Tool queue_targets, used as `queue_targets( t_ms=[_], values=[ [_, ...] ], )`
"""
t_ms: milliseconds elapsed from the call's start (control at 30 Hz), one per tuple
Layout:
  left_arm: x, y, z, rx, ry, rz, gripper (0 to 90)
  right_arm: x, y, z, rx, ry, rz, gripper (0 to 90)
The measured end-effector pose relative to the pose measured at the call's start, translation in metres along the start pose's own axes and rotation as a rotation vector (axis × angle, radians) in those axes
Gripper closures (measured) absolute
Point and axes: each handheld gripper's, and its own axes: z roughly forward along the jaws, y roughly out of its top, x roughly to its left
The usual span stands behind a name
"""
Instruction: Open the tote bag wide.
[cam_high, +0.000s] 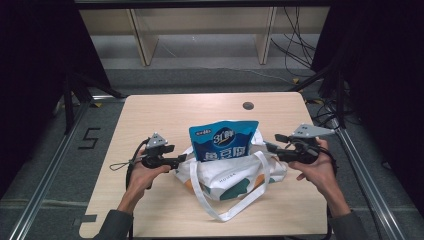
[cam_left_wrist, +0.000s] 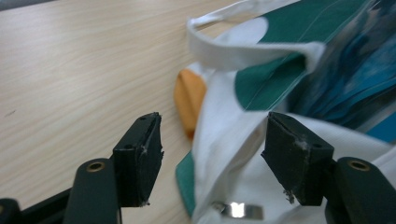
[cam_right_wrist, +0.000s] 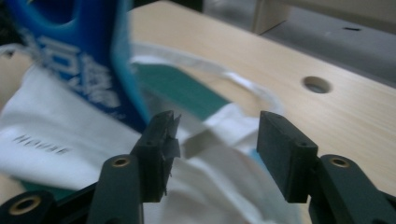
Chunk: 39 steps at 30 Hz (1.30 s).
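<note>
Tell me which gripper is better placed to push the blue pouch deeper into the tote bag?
Probably the right gripper: open, beside the blue pouch. The left gripper sits lower, against the tote bag.

Even overhead light brightens the pale wooden table (cam_high: 165, 115) against dark surroundings; shadows are soft. Both gripper views blur the blue printed pouch (cam_right_wrist: 79, 60) nearby.

Between my two tools, a white tote bag (cam_high: 225, 180) lies on the pale wooden tabletop (cam_high: 165, 107), probably slumped.
</note>
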Motion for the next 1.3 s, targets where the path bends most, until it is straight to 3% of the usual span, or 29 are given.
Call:
queue_targets(
  t_ms=[67, 133, 200, 300, 333, 367, 400, 433, 467, 533, 600, 667, 733, 767, 800, 867, 900, 967, 1033, 1067, 1100, 1133, 1167, 1200, 1233, 1267, 1300],
  values=[
    [-0.005, 0.006, 0.002, 0.003, -0.008, 0.037, 37.4, 0.003, 0.000, 0.005, 0.003, 0.017, -0.024, 45.8],
    [-0.007, 0.009, 0.009, 0.056, -0.010, 0.100, 39.5, 0.008, 0.000, 0.017, 0.038, 0.064, -0.047, 47.1],
    [-0.004, 0.010, 0.013, 0.071, -0.002, 0.105, 39.7, 0.008, 0.000, 0.021, 0.052, 0.074, -0.072, 48.7],
    [-0.001, 0.011, 0.021, 0.043, -0.033, 0.085, 51.2, 0.010, -0.003, 0.033, 0.101, 0.114, -0.131, 63.3],
    [-0.003, 0.013, 0.025, 0.023, -0.041, 0.070, 61.5, 0.013, -0.006, 0.036, 0.145, 0.079, -0.192, 69.9],
    [-0.003, 0.013, 0.025, 0.023, -0.041, 0.070, 65.5, 0.013, -0.006, 0.036, 0.145, 0.079, -0.192, 69.9],
    [-0.002, 0.016, 0.024, 0.036, -0.029, 0.104, 65.5, 0.015, -0.006, 0.035, 0.164, 0.060, -0.229, 72.0],
    [-0.001, 0.017, 0.027, 0.013, -0.027, 0.105, 76.4, 0.021, -0.007, 0.030, 0.183, 0.038, -0.271, 78.1],
    [-0.001, 0.018, 0.029, -0.008, -0.030, 0.079, 76.4, 0.021, -0.007, 0.030, 0.183, 0.038, -0.271, 78.1],
    [0.005, 0.018, 0.034, -0.003, -0.024, 0.078, 82.8, 0.034, -0.010, 0.022, 0.221, 0.029, -0.305, 79.1],
    [0.011, 0.016, 0.042, 0.002, -0.010, 0.069, 83.6, 0.038, -0.012, 0.019, 0.229, 0.035, -0.307, 79.4],
    [0.018, 0.011, 0.051, -0.009, -0.016, 0.010, 85.1, 0.048, -0.020, 0.014, 0.256, 0.069, -0.305, 80.0],
    [0.020, 0.008, 0.054, 0.011, -0.023, -0.024, 85.1, 0.052, -0.025, 0.014, 0.265, 0.074, -0.309, 80.0],
    [0.022, 0.007, 0.054, 0.034, -0.030, -0.015, 84.9, 0.056, -0.030, 0.015, 0.284, 0.083, -0.314, 80.1],
    [0.021, 0.006, 0.056, 0.019, -0.028, -0.036, 84.8, 0.060, -0.034, 0.015, 0.299, 0.095, -0.321, 80.1],
    [0.022, 0.002, 0.058, 0.045, -0.030, -0.026, 84.9, 0.067, -0.043, 0.018, 0.332, 0.123, -0.307, 80.4],
    [0.021, -0.001, 0.060, 0.054, -0.025, -0.028, 85.0, 0.068, -0.048, 0.024, 0.350, 0.143, -0.325, 80.5],
    [0.019, -0.010, 0.069, 0.070, -0.018, -0.037, 85.6, 0.071, -0.063, 0.039, 0.410, 0.124, -0.311, 81.1],
    [0.022, -0.012, 0.068, 0.075, -0.019, -0.055, 84.2, 0.070, -0.074, 0.055, 0.422, 0.142, -0.325, 81.3],
    [0.021, -0.010, 0.067, 0.069, -0.020, -0.085, 82.1, 0.070, -0.074, 0.054, 0.421, 0.134, -0.327, 81.3],
    [0.021, -0.008, 0.062, 0.088, -0.024, -0.065, 82.1, 0.070, -0.074, 0.054, 0.421, 0.134, -0.327, 81.3],
    [0.020, -0.006, 0.059, 0.082, -0.024, -0.060, 75.9, 0.072, -0.076, 0.052, 0.421, 0.127, -0.290, 81.0],
    [0.018, -0.003, 0.055, 0.064, -0.034, -0.089, 70.4, 0.071, -0.075, 0.051, 0.419, 0.132, -0.283, 80.7],
    [0.018, -0.001, 0.048, 0.075, -0.042, -0.074, 70.4, 0.071, -0.075, 0.051, 0.419, 0.132, -0.283, 80.7],
    [0.016, 0.002, 0.041, 0.077, -0.052, -0.069, 63.0, 0.070, -0.075, 0.052, 0.410, 0.141, -0.291, 80.2],
    [0.009, 0.004, 0.035, 0.039, -0.044, -0.102, 60.7, 0.070, -0.074, 0.050, 0.409, 0.133, -0.265, 78.7],
    [0.007, 0.006, 0.026, 0.039, -0.047, -0.075, 54.8, 0.069, -0.073, 0.047, 0.402, 0.142, -0.250, 74.4]
  ],
)
